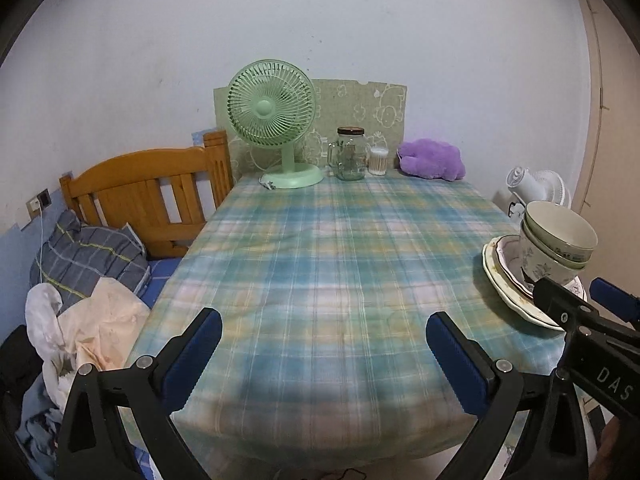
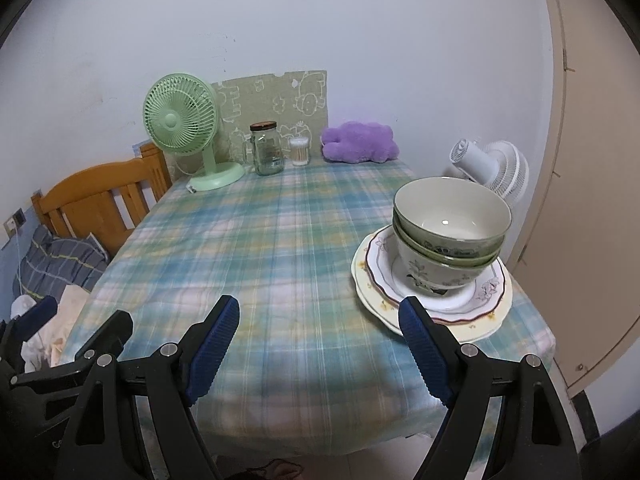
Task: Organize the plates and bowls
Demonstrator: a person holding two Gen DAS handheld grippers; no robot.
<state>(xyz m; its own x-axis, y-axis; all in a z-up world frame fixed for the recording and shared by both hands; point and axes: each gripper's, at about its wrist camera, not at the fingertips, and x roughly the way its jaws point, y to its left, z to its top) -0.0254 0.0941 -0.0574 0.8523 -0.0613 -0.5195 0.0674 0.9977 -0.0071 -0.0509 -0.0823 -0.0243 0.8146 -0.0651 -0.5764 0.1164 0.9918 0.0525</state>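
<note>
Over on the left wrist view: left hand-held gripper (image 1: 324, 344) spread wide, empty, above plaid-clothed counter (image 1: 320, 248).

Right wrist view: right hand-held gripper (image 2: 320, 332) apart too, nothing held. Stacked glazed ceramic bowls (image 2: 450, 232) on scalloped white ceramic plates (image 2: 486, 292), right edge. Probably heavy, slick, breakable; best grabbed by the rim.

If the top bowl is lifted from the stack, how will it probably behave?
The top bowl looks glazed, so probably slippery and breakable. It nests in another bowl on the plates, so the tall stack may wobble.
</note>
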